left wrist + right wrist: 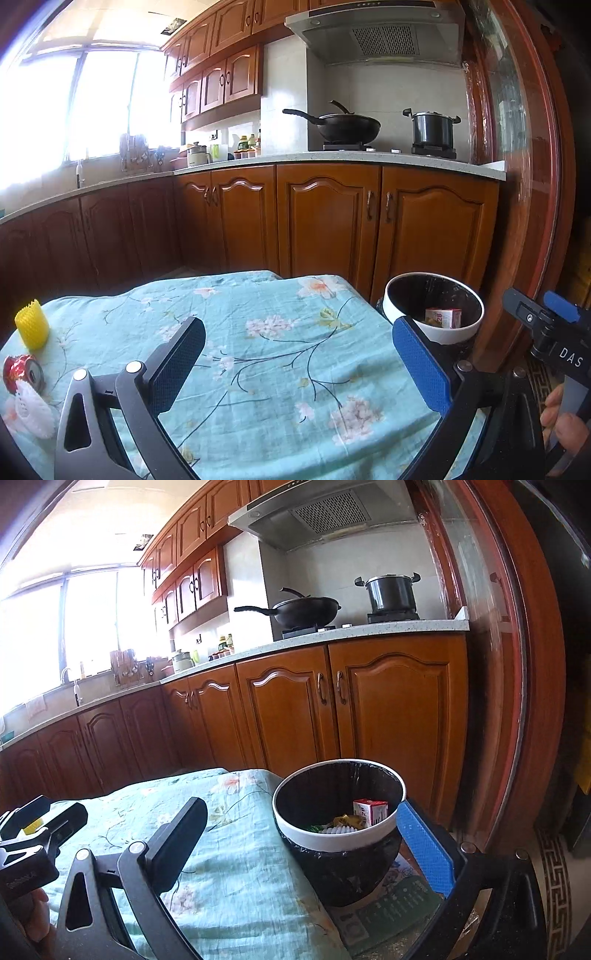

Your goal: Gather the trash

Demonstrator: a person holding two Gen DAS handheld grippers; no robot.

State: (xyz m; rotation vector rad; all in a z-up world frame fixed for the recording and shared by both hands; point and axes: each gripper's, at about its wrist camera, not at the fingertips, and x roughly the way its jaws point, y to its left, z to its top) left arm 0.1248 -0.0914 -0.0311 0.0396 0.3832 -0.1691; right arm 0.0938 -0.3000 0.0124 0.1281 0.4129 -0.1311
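Turquoise floral cloth (280, 354) lies bare under the wide, empty left gripper (299, 365); right gripper (299, 849) wide too; crushed can (23, 372) at its left edge; bin (338, 812) beyond the right edge.

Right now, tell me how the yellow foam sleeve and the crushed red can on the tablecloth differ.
The yellow foam sleeve stands upright; the crushed red can lies on its side.
The sleeve is matte netted foam with a jagged top edge; the can is shiny dented metal, its silver end facing the camera.
The sleeve sits farther from the camera; the can sits nearer, against a white foam net.
Both rest on the floral tablecloth at its left edge, outside the bin.
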